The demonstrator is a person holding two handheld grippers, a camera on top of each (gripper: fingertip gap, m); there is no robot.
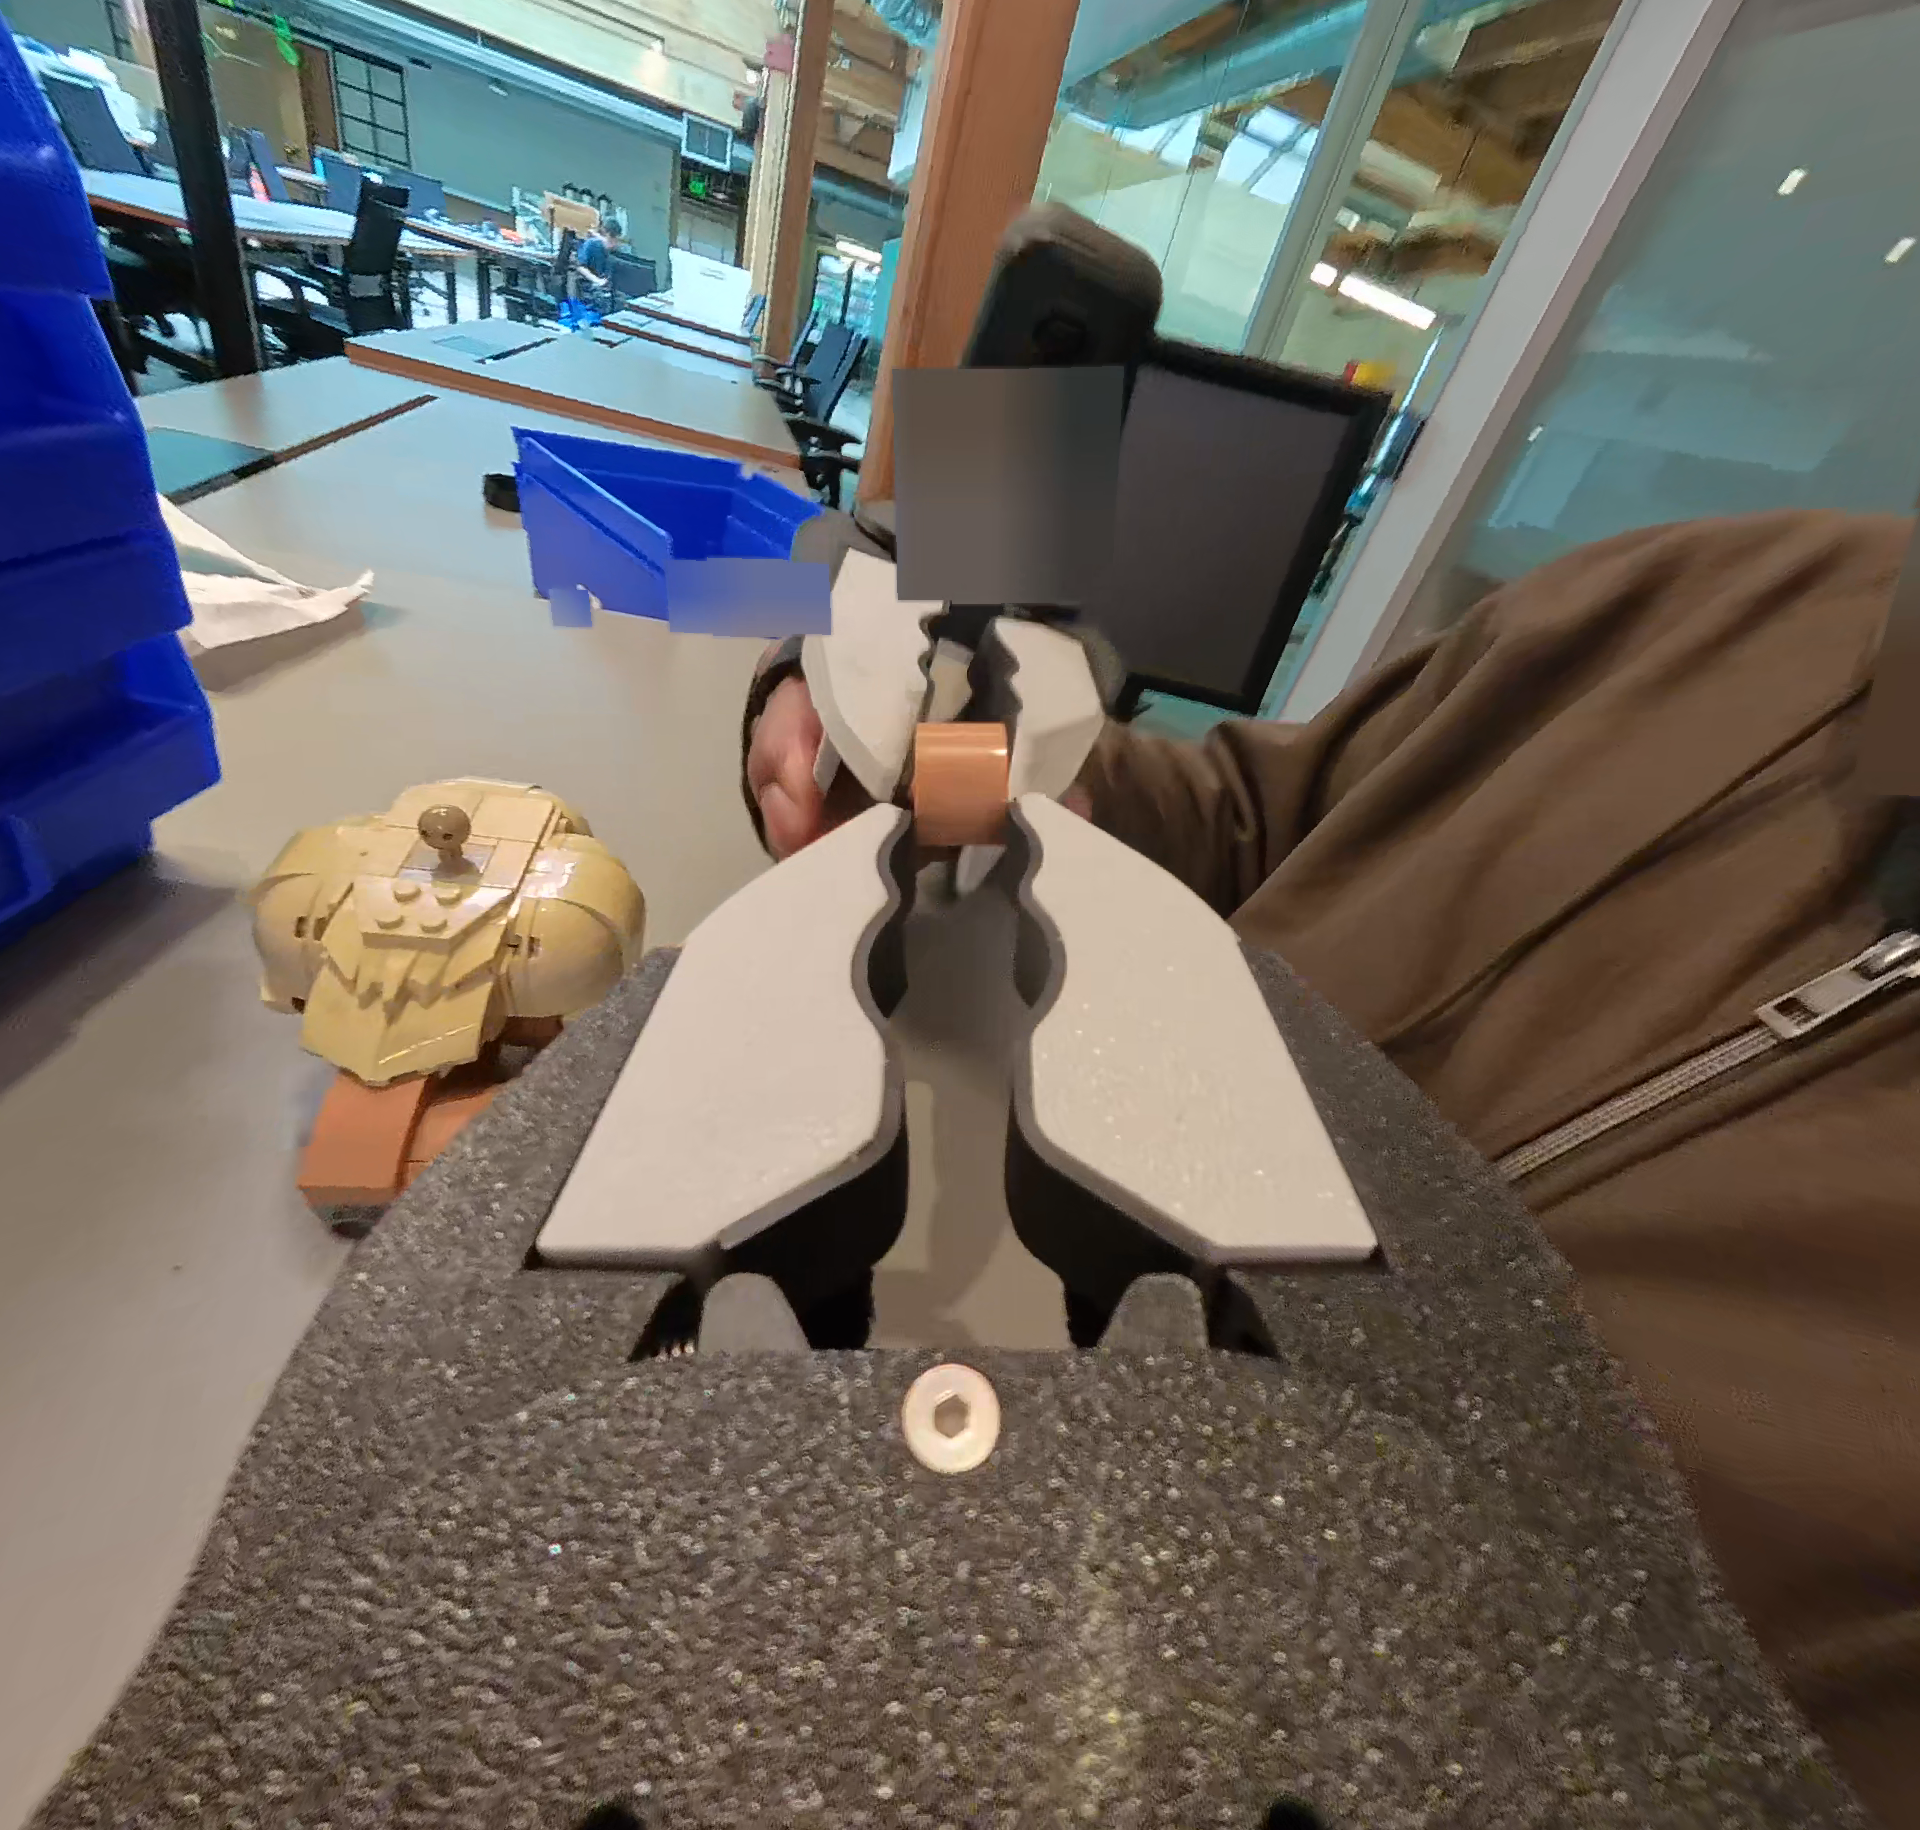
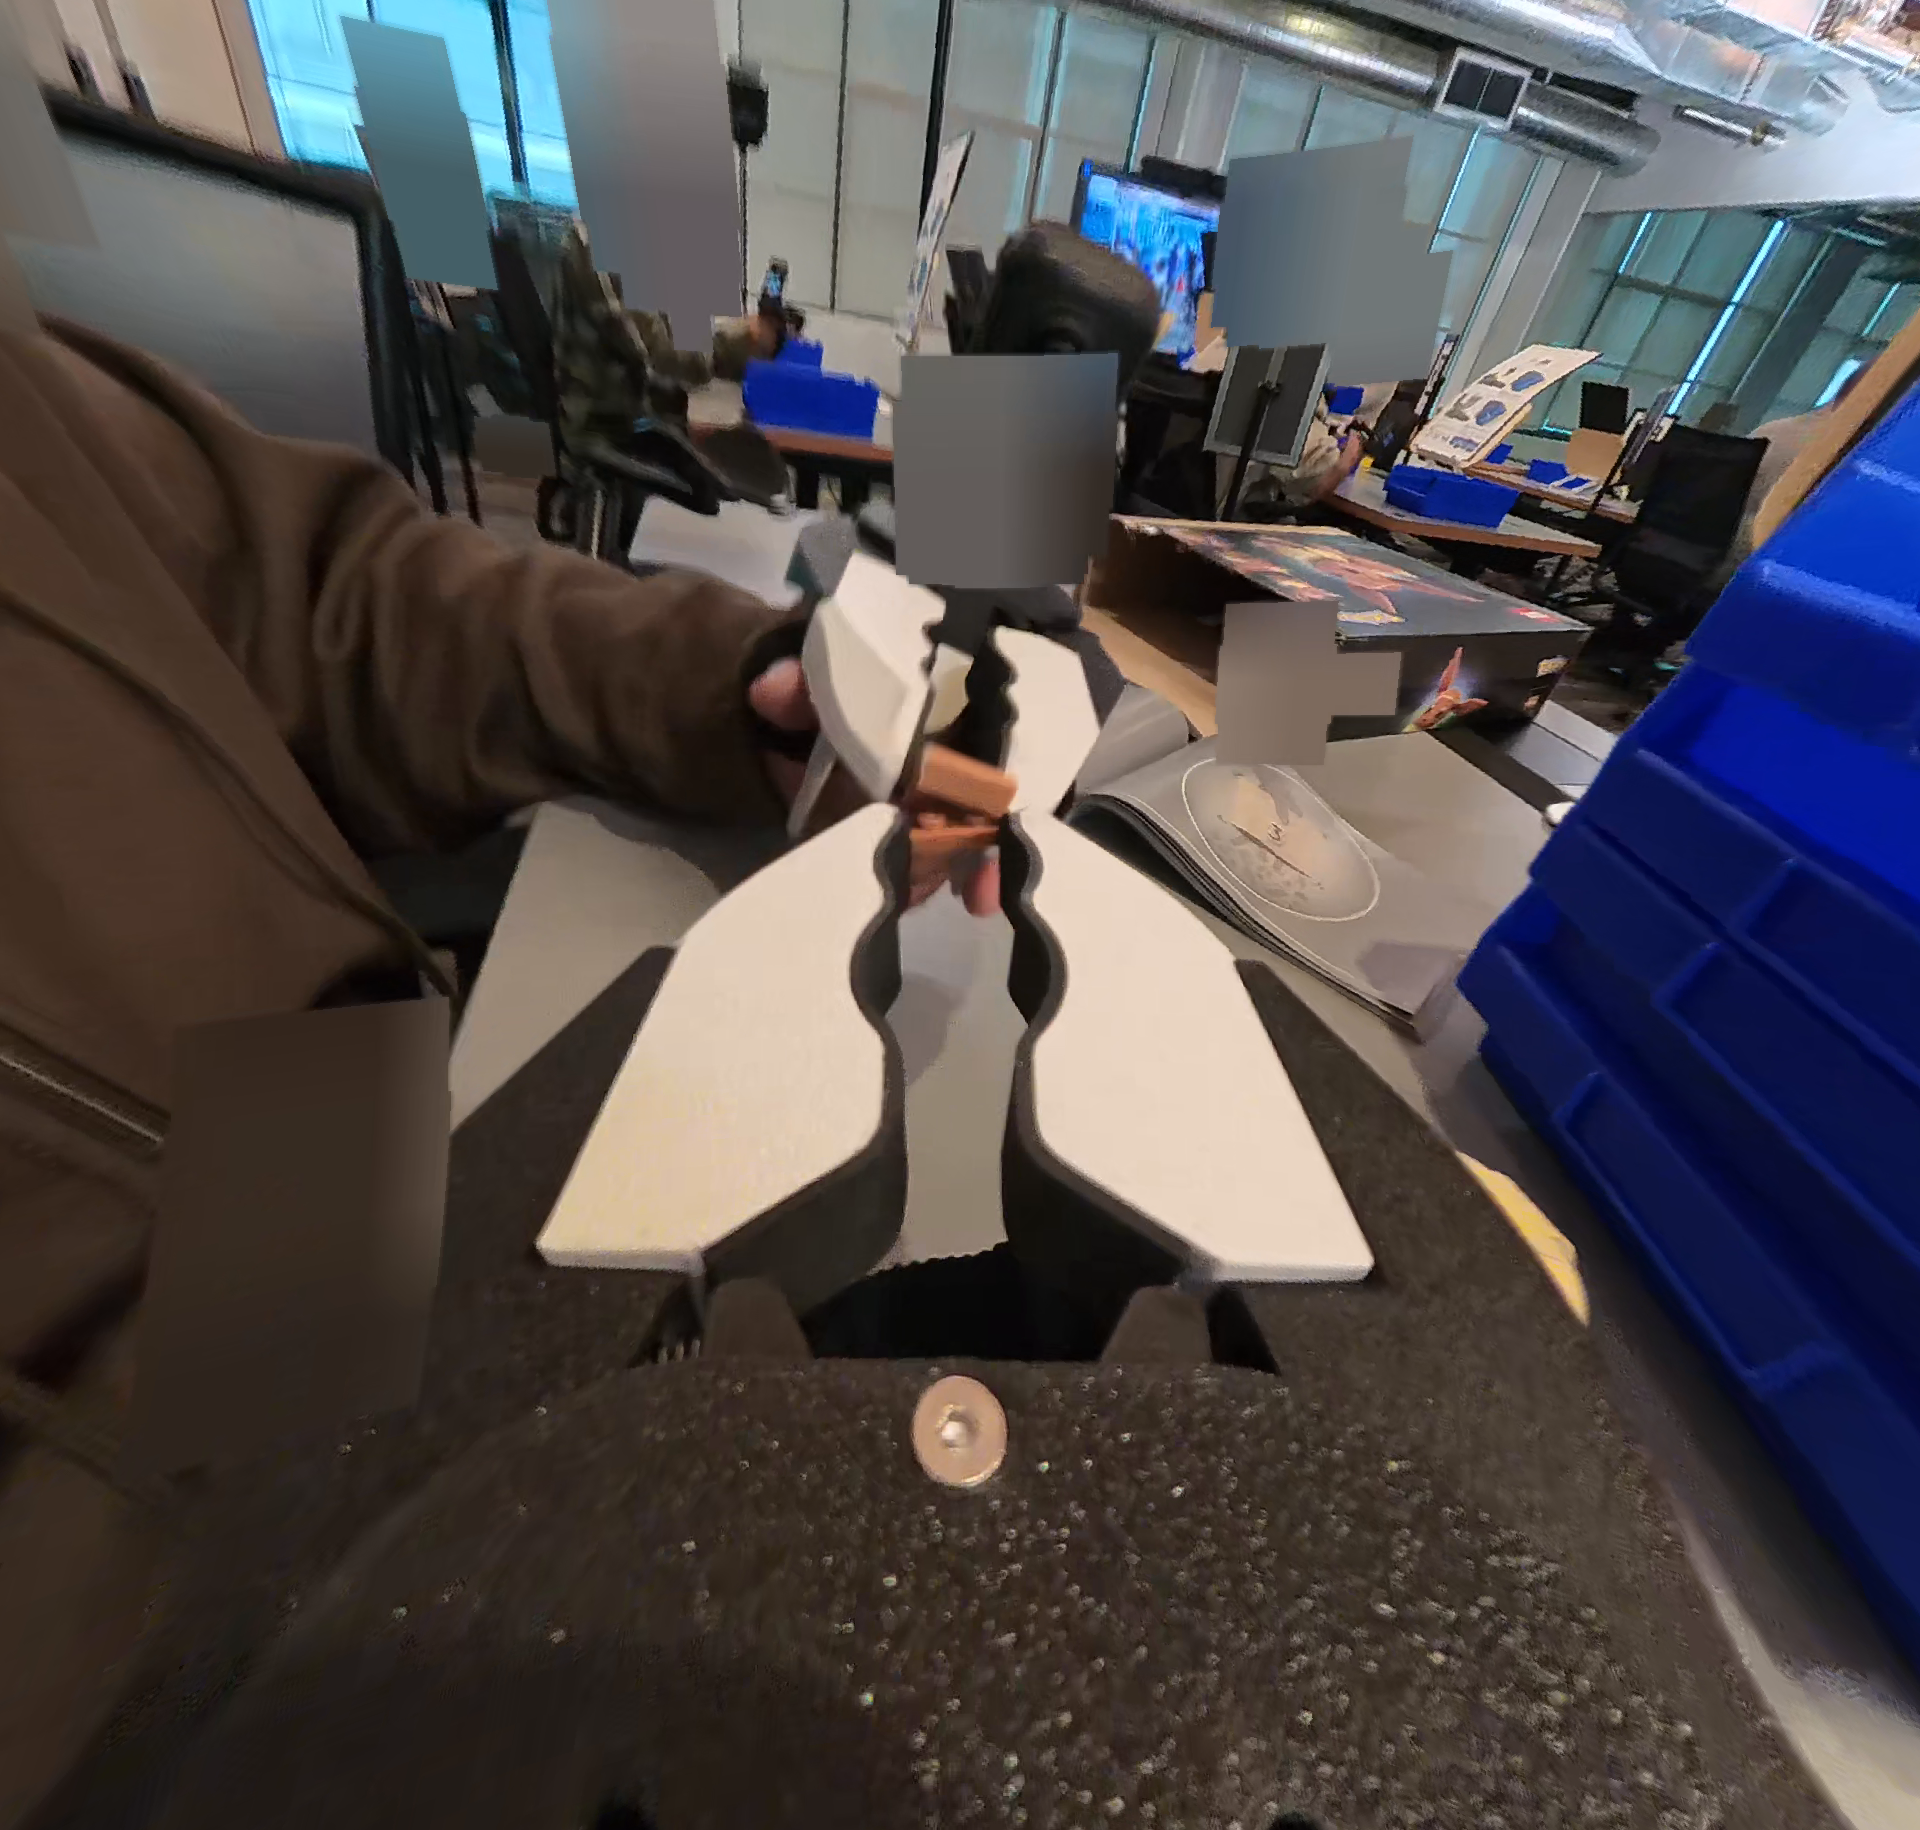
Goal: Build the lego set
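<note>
1. The left gripper is held up in the air, tip to tip with the right gripper; the two face each other above the table.
2. Between the left gripper's grey fingertips sits a small brown lego piece, a rounded block. Both fingers close in on its sides, so it looks clamped there.
3. From the right side, the right gripper's fingertips pinch a brown lego part that looks like two thin layers stacked. The two grippers meet at this brown bit, and I can't tell whether it is one joined piece or two pressed together.
4. A hand shows behind the far gripper, coming out of a brown jacket sleeve.
5. Down on the table, left of the left gripper, rests the partly built lego model: a tan, rounded shell with a small knob on top, sitting on brown bricks.
6. Farther back on the table lies a blue bin, with crumpled white paper to its left.
7. A stack of blue bins rises on the other side, and just beside it lies an open instruction booklet.
8. Behind the booklet sits the dark set box.
</note>
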